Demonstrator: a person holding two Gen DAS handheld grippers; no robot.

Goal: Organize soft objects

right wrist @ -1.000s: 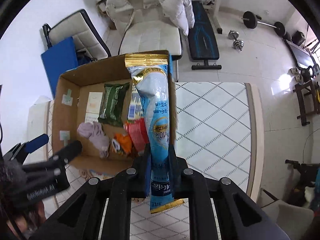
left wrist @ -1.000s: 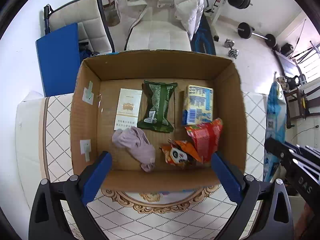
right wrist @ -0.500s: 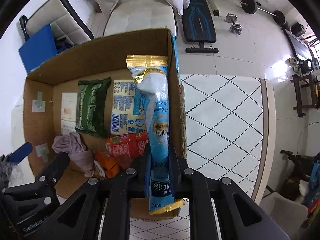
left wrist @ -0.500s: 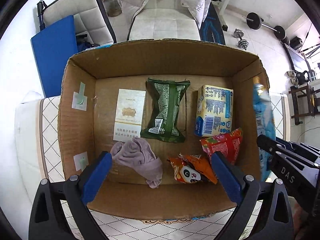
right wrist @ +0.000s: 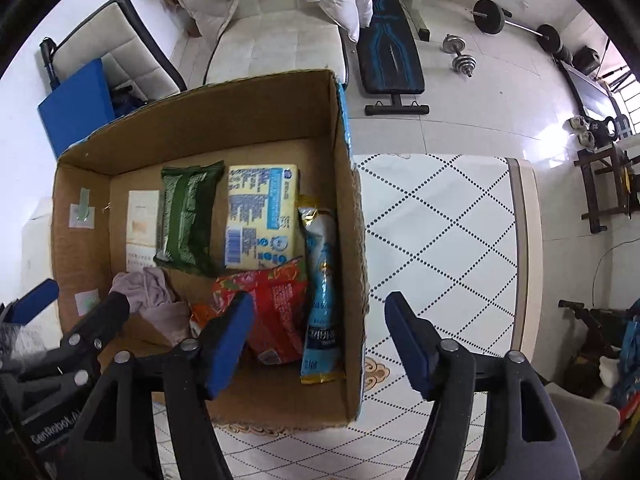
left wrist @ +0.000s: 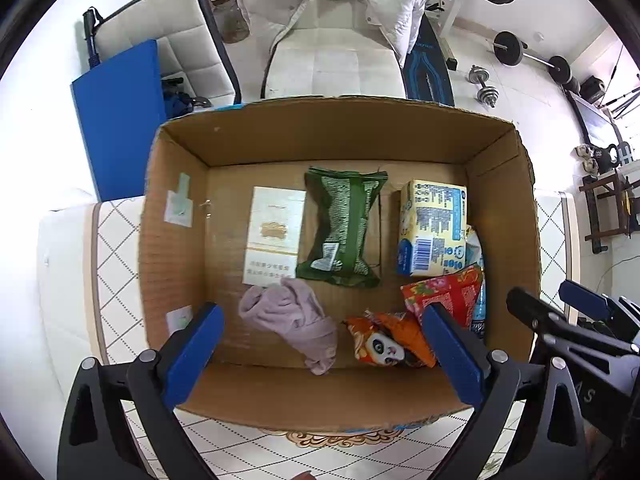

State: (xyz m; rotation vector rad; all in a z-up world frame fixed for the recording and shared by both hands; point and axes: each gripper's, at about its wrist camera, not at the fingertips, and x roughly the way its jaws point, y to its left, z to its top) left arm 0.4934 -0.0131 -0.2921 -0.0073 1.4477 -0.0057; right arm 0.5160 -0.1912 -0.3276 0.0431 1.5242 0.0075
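An open cardboard box (left wrist: 340,132) (right wrist: 240,116) holds a white packet (left wrist: 274,236), a green packet (left wrist: 344,224), a yellow-blue tissue pack (left wrist: 432,224), a purple cloth (left wrist: 292,316), an orange panda packet (left wrist: 384,344) and a red packet (right wrist: 276,300). A long blue packet (right wrist: 322,264) lies along the box's right wall. Above it my right gripper (right wrist: 318,308) has its jaws opening, and the pads are off the packet. My left gripper (left wrist: 322,316) hangs open over the box's near side, above the purple cloth, holding nothing.
The box stands on a table with a diamond-pattern cloth (right wrist: 432,240). Behind it are a white chair with a padded coat (left wrist: 332,20), a blue board (left wrist: 120,120), a weight bench (right wrist: 388,60) and dumbbells (right wrist: 460,56) on the floor.
The right gripper sank into the box's right side with the blue packet, then spread its jaws and let it go. The packet now lies in the box. The left gripper stayed open.
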